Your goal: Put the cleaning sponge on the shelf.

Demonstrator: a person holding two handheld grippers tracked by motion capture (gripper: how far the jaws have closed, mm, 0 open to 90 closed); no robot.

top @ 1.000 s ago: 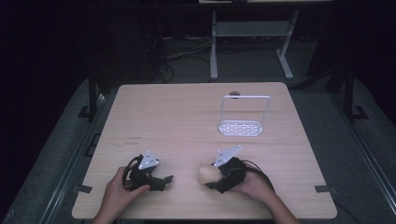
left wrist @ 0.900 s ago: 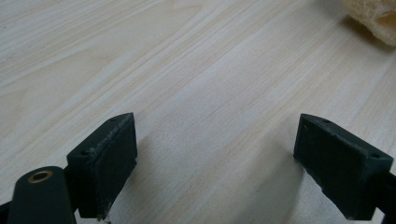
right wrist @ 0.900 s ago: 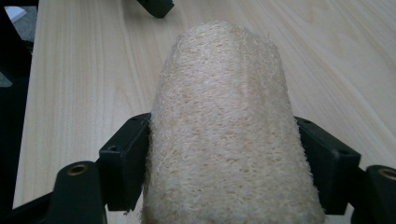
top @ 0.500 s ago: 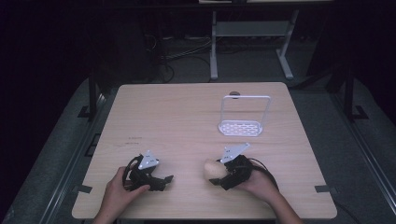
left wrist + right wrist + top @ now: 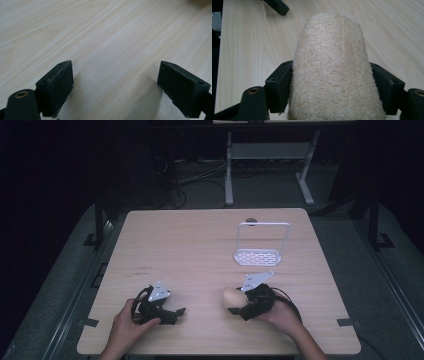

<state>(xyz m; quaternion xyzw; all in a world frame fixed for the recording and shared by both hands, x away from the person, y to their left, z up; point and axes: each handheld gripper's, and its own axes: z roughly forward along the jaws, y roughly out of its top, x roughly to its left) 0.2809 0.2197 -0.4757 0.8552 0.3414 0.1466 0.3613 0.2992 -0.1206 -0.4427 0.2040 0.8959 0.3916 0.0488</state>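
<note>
A beige loofah sponge (image 5: 332, 65) sits between the jaws of my right gripper (image 5: 239, 307), which is shut on it near the table's front edge, right of centre. The same loofah sponge (image 5: 231, 297) pokes out to the left of that gripper in the high view. My left gripper (image 5: 176, 314) rests low over the wooden table (image 5: 200, 245) at the front left. Its jaws stand wide apart with only bare wood between them, and its fingertips (image 5: 58, 85) are close to the surface.
A white wire rack (image 5: 260, 245) with a perforated base stands on the table behind the right gripper. The other gripper's black jaw tip (image 5: 277, 6) appears at the top left of the right gripper view. Metal stand legs (image 5: 270, 165) are on the floor beyond the table.
My right gripper with the loofah has shifted slightly right and toward the rack. The left gripper has stayed in place.
</note>
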